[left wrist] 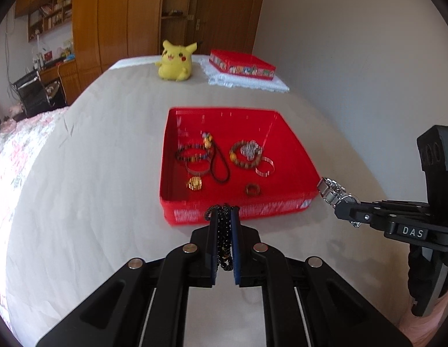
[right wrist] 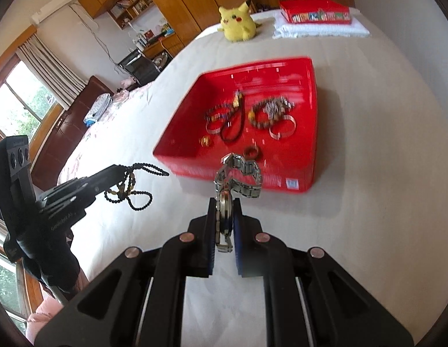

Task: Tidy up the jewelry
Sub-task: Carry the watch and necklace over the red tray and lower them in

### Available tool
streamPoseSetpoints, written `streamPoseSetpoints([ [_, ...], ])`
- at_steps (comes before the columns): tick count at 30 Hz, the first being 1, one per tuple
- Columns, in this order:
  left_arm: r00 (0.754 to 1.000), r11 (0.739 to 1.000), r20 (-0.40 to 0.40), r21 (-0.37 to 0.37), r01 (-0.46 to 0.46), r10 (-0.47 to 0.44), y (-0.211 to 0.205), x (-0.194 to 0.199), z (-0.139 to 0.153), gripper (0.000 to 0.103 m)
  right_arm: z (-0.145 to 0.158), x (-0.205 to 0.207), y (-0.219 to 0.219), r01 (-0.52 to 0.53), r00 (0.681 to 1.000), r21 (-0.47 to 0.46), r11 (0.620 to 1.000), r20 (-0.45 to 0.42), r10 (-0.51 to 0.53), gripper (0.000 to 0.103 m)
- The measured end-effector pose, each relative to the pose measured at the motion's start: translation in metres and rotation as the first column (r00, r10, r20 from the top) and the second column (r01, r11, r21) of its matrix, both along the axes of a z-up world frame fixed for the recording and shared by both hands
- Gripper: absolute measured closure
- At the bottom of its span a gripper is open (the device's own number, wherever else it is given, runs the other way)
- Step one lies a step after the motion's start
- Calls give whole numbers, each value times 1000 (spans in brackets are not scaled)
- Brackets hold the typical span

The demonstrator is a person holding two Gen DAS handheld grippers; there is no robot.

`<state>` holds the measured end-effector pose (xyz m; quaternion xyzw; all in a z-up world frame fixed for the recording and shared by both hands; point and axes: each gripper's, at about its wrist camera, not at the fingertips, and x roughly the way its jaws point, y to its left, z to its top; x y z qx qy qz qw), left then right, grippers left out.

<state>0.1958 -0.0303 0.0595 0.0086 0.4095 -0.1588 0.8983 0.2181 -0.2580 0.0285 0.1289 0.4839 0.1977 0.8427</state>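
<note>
I see a wide bed covered in a pale beige sheet (left wrist: 108,173), and everything sits on it. Toward its far end a folded white towel (left wrist: 253,82) carries a red rectangular lid printed with small pictures (left wrist: 241,65), and a yellow plush toy (left wrist: 176,60) sits just to the left of them. Nearer to me lies the open red plastic tray (left wrist: 293,156), holding beaded bracelets, silver bangles, a dark cord loop and a few rings, all slightly blurred. My left tool (left wrist: 224,214) hovers in front of the tray's near wall, clamped tight on a black beaded necklace (right wrist: 137,185); in the right wrist view its strands dangle in loops below the fingertips, clear of the sheet. My right tool (right wrist: 225,202) is likewise closed, gripping a silver metal-link wristwatch (right wrist: 238,176) by its case, with the band curling up past the tips, in front of the tray's near right corner. Both pieces are outside the tray, held above the bed.
</note>
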Motion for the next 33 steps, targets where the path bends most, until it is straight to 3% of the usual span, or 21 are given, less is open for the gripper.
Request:
streamPoseSetpoints([
  [7,998,999,49,-4,-39,39,-8,38,19,95,15,38,4,13,1000,-4,1000,28,-13,94],
  [14,997,998,46,-7,-63,64,-18,84,19,95,14,85,6,31,999,-17,999,19,-31,94],
  [21,997,997,26,3,-79,79,-26,129,4,95,2,124,9,43,999,-51,998,-4,-43,94],
  [33,992,996,-92,20,-83,85,-37,192,-41,95,-35,185,18,61,997,-95,994,-48,-66,94],
])
